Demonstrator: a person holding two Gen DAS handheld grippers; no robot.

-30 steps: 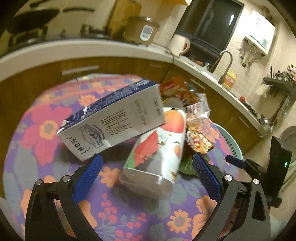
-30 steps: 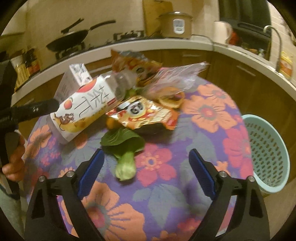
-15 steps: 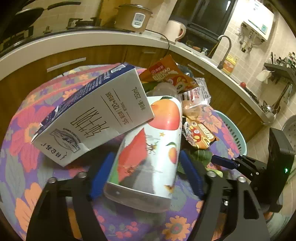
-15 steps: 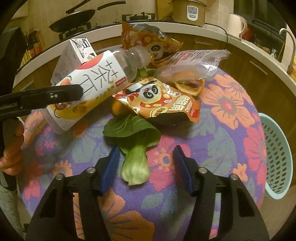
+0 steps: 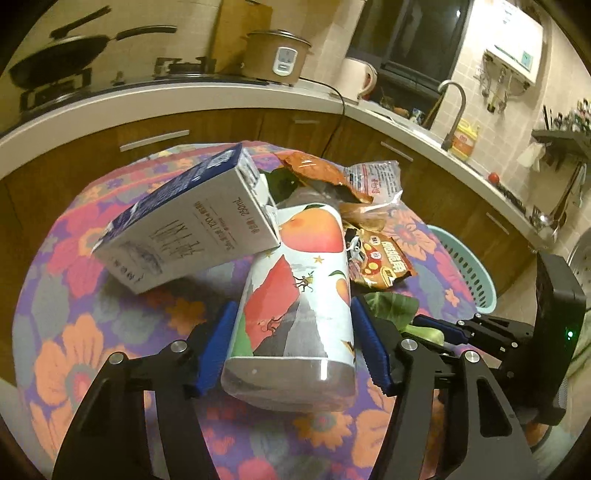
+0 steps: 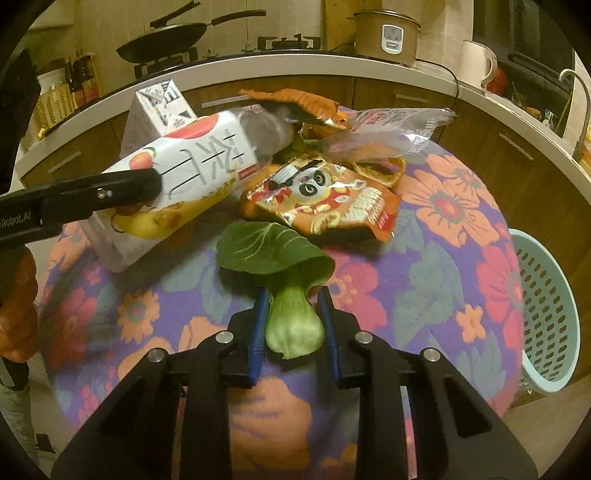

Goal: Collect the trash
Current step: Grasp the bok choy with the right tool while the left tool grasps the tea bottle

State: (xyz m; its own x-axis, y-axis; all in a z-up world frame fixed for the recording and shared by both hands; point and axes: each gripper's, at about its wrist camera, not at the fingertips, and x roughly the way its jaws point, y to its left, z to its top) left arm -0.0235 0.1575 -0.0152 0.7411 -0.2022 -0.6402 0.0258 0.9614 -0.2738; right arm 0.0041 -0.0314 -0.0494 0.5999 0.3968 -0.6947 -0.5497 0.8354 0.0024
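Note:
My left gripper [image 5: 293, 343] is shut on a plastic drink bottle [image 5: 299, 302] with a peach label; it lies on the flowered tablecloth [image 5: 74, 347]. A milk carton [image 5: 192, 229] leans on the bottle. The bottle also shows in the right wrist view [image 6: 177, 173] with the left gripper's finger [image 6: 110, 192] on it. My right gripper [image 6: 293, 325] is shut on the pale stem of a bok choy [image 6: 291, 317], its leaf [image 6: 269, 251] ahead. An orange panda snack bag [image 6: 325, 199], a clear wrapper [image 6: 384, 133] and another orange bag [image 6: 295, 99] lie beyond.
A light green perforated basket [image 6: 546, 314] stands on the floor right of the table; it also shows in the left wrist view [image 5: 465, 266]. A wooden kitchen counter with a pan [image 6: 162, 40], rice cooker [image 6: 384, 33], kettle and sink curves behind the table.
Both grippers moved forward and closed. The left one closed on the bottle. The right one closed on the bok choy stem.

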